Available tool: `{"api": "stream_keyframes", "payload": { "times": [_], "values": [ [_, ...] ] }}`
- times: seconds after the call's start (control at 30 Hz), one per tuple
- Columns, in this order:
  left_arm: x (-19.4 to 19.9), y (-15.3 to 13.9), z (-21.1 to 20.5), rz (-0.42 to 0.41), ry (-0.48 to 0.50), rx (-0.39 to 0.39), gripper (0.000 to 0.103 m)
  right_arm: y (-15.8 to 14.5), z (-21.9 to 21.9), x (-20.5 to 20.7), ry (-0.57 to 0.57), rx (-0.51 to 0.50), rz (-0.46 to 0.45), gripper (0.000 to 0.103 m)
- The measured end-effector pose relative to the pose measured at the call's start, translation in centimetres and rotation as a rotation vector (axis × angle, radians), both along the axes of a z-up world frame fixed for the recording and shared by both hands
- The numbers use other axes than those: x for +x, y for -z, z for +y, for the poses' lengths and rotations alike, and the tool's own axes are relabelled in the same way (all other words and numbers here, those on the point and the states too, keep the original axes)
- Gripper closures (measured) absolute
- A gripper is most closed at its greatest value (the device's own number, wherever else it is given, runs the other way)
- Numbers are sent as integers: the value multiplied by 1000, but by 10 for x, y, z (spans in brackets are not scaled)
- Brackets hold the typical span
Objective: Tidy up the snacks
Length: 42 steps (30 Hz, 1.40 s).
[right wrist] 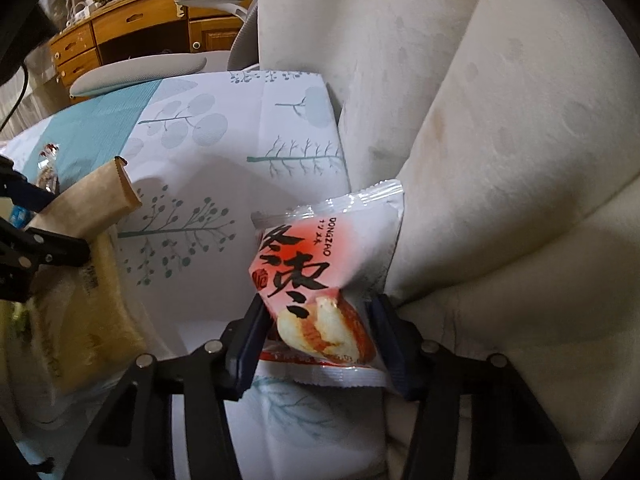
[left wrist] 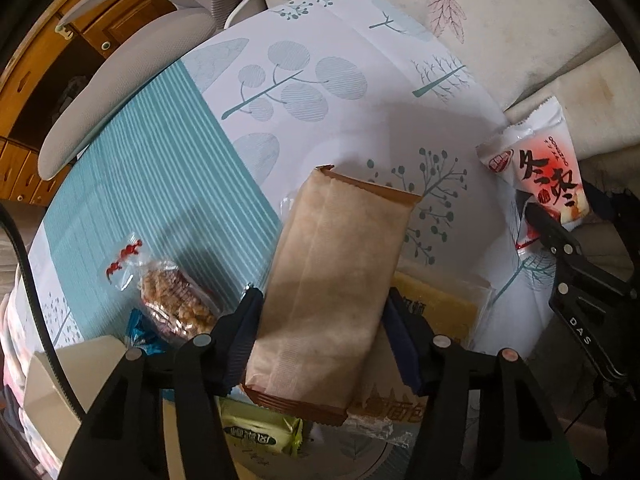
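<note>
In the left wrist view, my left gripper [left wrist: 322, 320] is shut on a long brown paper snack packet [left wrist: 340, 256], its blue pads pressing both long sides. The packet is lifted over other snacks on the tree-print tablecloth [left wrist: 300, 80]. At the table's right edge my right gripper [right wrist: 320, 332] is shut on a red-and-white snack packet [right wrist: 320, 264], which crumples between the pads. The same packet [left wrist: 548, 176] shows at the right of the left wrist view, pinched by the right gripper [left wrist: 536, 216]. The right wrist view has the left gripper [right wrist: 48, 224] and the brown packet [right wrist: 100, 196] at its left edge.
Under the brown packet lie a yellow packet [left wrist: 436, 304], a clear-wrapped bread packet [left wrist: 384, 412] and a green packet [left wrist: 260, 432]. A nut-brittle bar [left wrist: 176, 300], a blue wrapper [left wrist: 140, 336] and a cardboard box [left wrist: 60, 384] sit to the left. A cream sofa [right wrist: 480, 120] borders the table; a grey chair [left wrist: 120, 92] stands behind.
</note>
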<state>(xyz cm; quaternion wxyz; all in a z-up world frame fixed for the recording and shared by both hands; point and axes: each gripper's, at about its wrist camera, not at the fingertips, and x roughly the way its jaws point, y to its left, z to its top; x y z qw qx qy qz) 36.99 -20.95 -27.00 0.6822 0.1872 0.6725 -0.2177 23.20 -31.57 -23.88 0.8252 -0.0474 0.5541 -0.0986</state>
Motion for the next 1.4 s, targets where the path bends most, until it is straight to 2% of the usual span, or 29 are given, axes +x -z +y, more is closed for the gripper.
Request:
{"api": "stream_keyframes", "payload": {
  "times": [0.27,0.53,0.8,1.17,1.4],
  "values": [
    [-17,-11,8,3,-60,-6,44,-1,4,-9,48,99,57,51],
    [-45,-31,19,12,-85,-28,44,-2,3,-23,141,330,132,51],
    [-88,-63,54,-5,-167,-44,44,-1,14,-44,231,525,230,52],
    [-131,-103,96,-42,-289,-65,44,-6,59,-82,224,663,335,52],
    [-165,-117,150,-66,-368,-67,44,-24,104,-98,152,635,335,52]
  ]
}}
